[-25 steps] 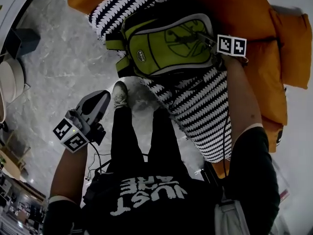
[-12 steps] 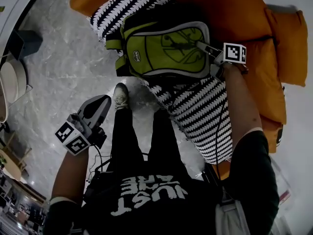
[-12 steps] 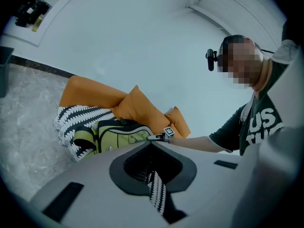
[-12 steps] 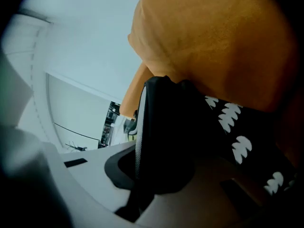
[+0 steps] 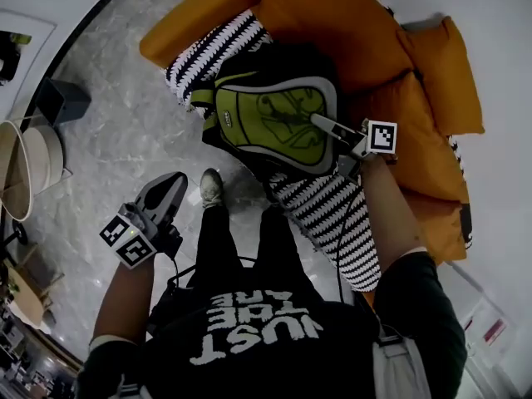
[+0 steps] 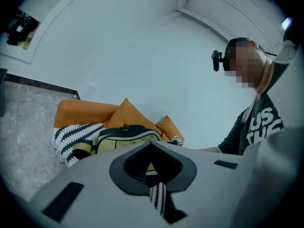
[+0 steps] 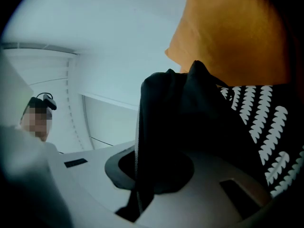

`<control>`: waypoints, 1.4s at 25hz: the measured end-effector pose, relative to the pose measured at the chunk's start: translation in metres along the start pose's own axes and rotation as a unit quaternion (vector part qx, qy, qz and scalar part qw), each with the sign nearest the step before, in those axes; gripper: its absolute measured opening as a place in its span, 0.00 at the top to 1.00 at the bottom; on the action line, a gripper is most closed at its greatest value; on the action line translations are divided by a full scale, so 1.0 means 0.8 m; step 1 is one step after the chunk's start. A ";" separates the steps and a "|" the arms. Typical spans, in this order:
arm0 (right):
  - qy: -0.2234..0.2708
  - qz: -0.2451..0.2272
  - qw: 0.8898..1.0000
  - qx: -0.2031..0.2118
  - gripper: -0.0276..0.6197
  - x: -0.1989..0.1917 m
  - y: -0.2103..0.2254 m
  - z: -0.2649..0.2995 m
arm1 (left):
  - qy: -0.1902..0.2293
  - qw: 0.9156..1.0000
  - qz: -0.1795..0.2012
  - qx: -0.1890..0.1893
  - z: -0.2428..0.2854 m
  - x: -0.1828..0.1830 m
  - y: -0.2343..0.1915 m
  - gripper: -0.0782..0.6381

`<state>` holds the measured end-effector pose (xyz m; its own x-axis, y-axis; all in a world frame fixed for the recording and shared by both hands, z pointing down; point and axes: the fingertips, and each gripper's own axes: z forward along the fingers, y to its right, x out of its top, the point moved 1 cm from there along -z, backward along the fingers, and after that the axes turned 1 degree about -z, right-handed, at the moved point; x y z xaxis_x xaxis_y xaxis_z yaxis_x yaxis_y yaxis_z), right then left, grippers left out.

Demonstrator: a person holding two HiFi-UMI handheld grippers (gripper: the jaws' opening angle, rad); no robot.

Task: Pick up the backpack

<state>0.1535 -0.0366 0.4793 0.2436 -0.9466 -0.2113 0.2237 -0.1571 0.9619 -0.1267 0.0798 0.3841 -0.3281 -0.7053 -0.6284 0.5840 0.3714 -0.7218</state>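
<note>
Right gripper (image 5: 316, 120): clamped down tight, and its own view shows a fold of black fabric running straight through the jaws. That looks like the top loop or strap of the backpack (image 5: 278, 123).
Left gripper (image 5: 170, 183): jaws together with nothing in them, held low over the marble floor (image 5: 116, 131), well apart from the action.
Where the bag is: on the black-and-white blanket (image 5: 332, 214) draped over the orange sofa (image 5: 332, 23), at the front edge of the seat.
Step in hand: the grip is made and this is the lift, I'd say. I can't tell whether the far end has cleared the blanket.
Next move: a steady upward pull from that one pinch. The bag will want to swing down under the jaws, so allow for the sway.
Long axis: across the head view, from left to right.
Pointing: top end towards the right gripper, base to the left, green front panel facing up.
</note>
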 end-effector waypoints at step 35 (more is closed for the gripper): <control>0.224 -0.323 0.919 -0.017 0.89 0.239 -0.605 -0.083 | 0.228 0.947 0.224 -0.033 -0.087 0.382 0.270 0.88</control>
<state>0.1547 -0.1223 -0.0384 0.4120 -0.4469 -0.7941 0.4855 -0.6298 0.6063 -0.1527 -0.0136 0.0159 -0.3539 -0.1397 -0.9248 0.6983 0.6183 -0.3606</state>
